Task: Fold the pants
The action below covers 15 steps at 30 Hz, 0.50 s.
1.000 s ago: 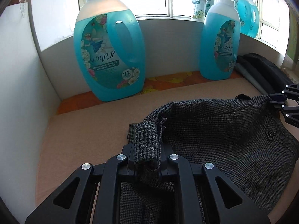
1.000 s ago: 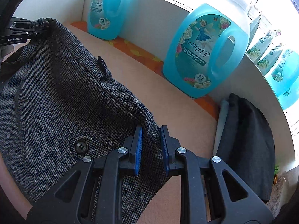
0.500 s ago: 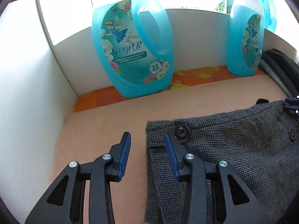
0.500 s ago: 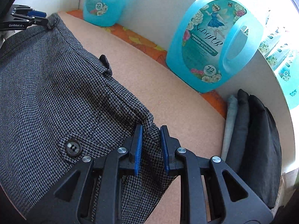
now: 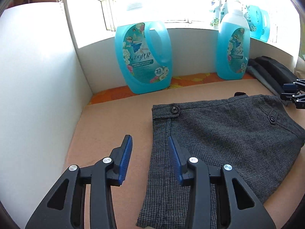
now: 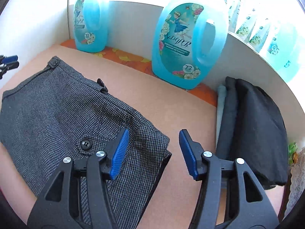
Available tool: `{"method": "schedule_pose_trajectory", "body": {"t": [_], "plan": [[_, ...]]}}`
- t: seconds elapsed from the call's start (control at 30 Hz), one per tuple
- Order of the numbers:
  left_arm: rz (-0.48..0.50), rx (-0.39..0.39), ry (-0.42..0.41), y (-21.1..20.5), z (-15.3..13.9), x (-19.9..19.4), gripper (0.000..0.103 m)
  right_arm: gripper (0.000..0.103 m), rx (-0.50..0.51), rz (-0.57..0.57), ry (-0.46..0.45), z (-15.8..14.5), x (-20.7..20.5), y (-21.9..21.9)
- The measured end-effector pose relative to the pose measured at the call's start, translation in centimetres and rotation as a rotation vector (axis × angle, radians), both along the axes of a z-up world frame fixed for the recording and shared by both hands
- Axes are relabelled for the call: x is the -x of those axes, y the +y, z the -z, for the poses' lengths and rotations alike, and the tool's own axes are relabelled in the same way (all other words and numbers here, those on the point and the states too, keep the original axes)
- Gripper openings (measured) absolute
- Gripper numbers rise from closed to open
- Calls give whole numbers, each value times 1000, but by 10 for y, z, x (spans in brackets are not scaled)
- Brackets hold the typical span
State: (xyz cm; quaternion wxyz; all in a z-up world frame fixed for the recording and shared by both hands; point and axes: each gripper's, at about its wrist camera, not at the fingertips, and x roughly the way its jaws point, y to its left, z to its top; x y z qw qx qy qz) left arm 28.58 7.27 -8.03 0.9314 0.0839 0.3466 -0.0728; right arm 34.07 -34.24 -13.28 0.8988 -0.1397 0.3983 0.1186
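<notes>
Grey houndstooth pants (image 5: 219,133) lie flat on the tan table, waistband toward the back, a black button near the left corner. They also show in the right wrist view (image 6: 66,114). My left gripper (image 5: 150,150) is open and empty above the pants' left edge. My right gripper (image 6: 154,145) is open and empty above the pants' right corner. The right gripper also shows at the far right of the left wrist view (image 5: 291,95).
Two big blue detergent bottles (image 5: 143,57) (image 5: 233,47) stand on an orange strip at the back wall. Folded dark clothes (image 6: 253,124) are stacked at the right. A white wall (image 5: 38,95) bounds the left side. More bottles line the windowsill (image 6: 266,36).
Both grippers let go of the waistband and opened, the left first. The pants now lie flat on the table. Both grippers have pulled back and up.
</notes>
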Motion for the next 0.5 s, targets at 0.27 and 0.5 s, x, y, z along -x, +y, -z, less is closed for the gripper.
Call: {"method": "schedule_pose_trajectory", "body": {"t": [0.27,0.5], "plan": [[8,53,25,-2,16,46,39,65,-68,-33,-32,-5,85,-1],[-78,156,62,18,34,71,48,65,-59,-127,-36,9,130,35]]}}
